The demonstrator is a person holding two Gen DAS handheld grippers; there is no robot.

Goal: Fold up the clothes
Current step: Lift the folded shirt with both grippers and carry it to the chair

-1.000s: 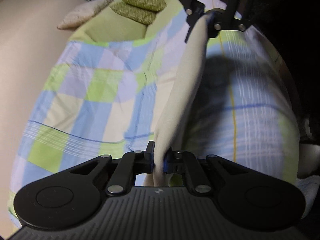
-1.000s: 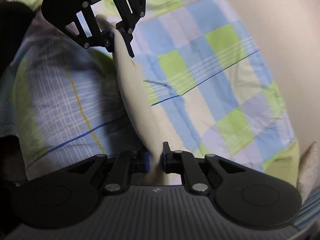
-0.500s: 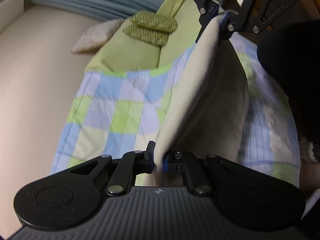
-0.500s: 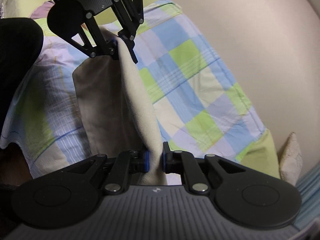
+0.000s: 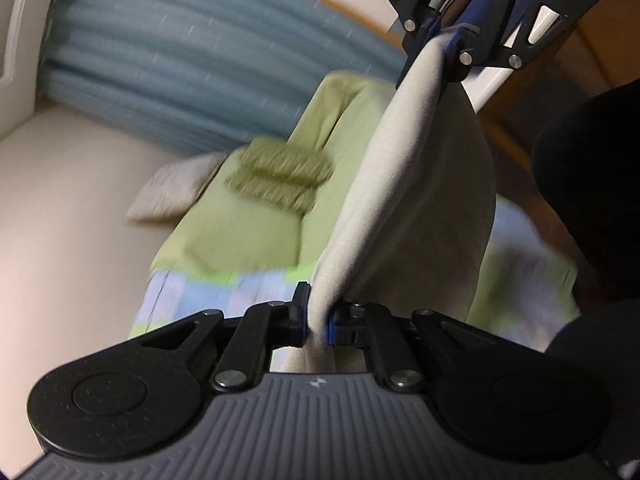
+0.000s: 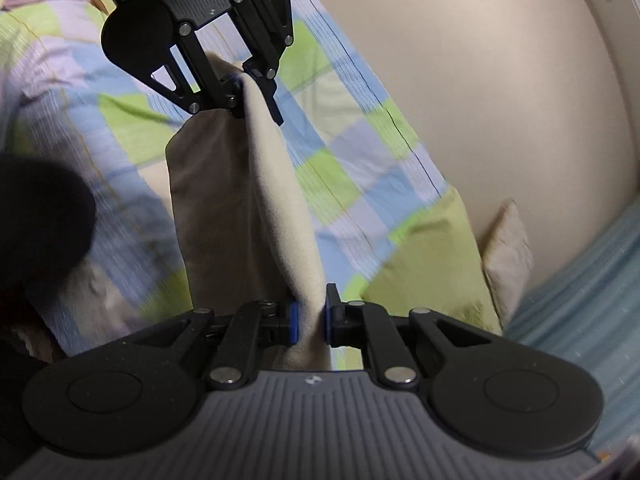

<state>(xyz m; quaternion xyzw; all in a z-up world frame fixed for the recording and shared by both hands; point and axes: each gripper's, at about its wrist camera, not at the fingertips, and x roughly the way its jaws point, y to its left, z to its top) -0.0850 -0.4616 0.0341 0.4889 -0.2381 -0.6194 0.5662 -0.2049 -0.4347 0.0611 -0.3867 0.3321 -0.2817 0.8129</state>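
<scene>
I've got the beige cloth pinched in both jaws: left gripper clamps one top corner, right gripper the other. Its top edge stretches between the jaws; the rest hangs below them, over the checked blanket on the bed. Green pillow beyond the left jaws, blurred.

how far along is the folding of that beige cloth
Early. Done: both corners are gripped, the left gripper and right gripper each shut on the beige cloth. In hand: it hangs stretched between them above the checked bedspread. Left: laying it down and making the folds; none visible yet.
</scene>
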